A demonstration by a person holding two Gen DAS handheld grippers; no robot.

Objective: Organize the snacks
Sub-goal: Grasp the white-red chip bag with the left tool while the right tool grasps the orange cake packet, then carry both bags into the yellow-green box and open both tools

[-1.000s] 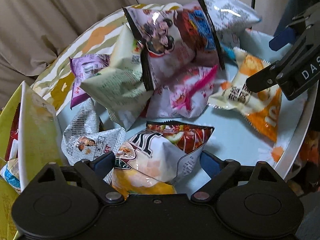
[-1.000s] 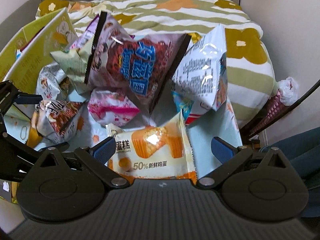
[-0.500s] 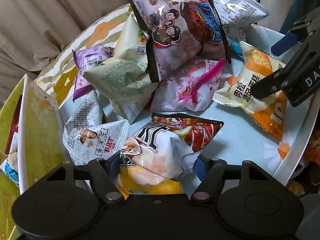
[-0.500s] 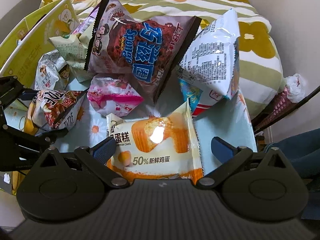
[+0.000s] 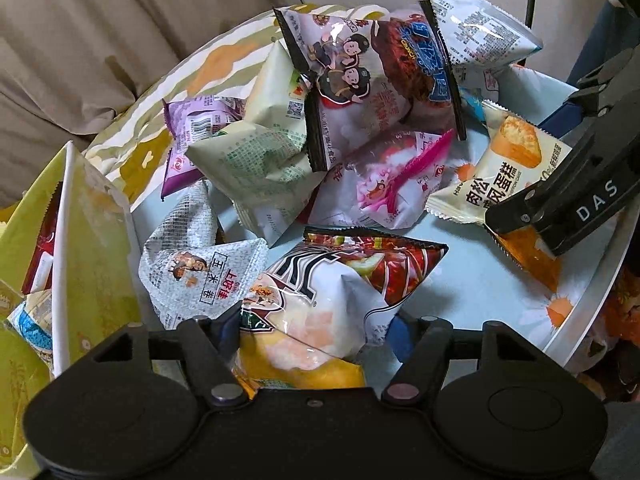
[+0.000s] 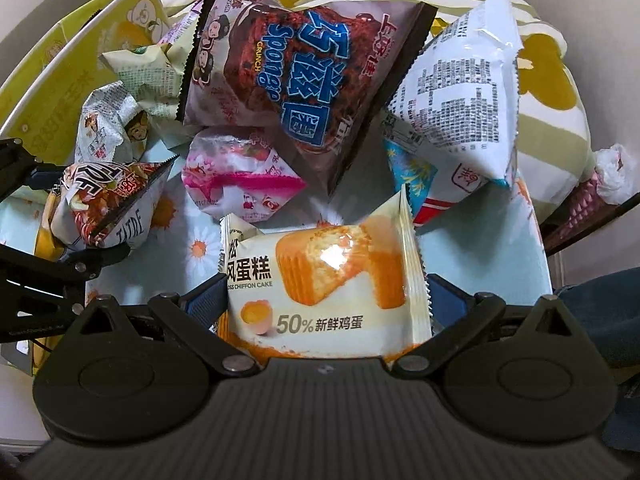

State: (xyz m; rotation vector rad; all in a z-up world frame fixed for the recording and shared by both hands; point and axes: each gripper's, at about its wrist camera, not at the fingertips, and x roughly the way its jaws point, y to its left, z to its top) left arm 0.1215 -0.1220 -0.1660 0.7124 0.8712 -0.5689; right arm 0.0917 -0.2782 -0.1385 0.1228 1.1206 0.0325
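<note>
A: L gripper (image 5: 314, 330) status? Chip bag (image 5: 332, 292) located where?

B: Clamped on the chip bag, held at the tray (image 5: 480, 280) front edge. R gripper (image 6: 326, 300) is closed round the chiffon cake pack (image 6: 328, 280), same tray.

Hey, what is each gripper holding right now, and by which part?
The left gripper clamps the red-and-white chip bag by its near end. The right gripper straddles the chiffon cake packet; whether it grips cannot be told.
</note>
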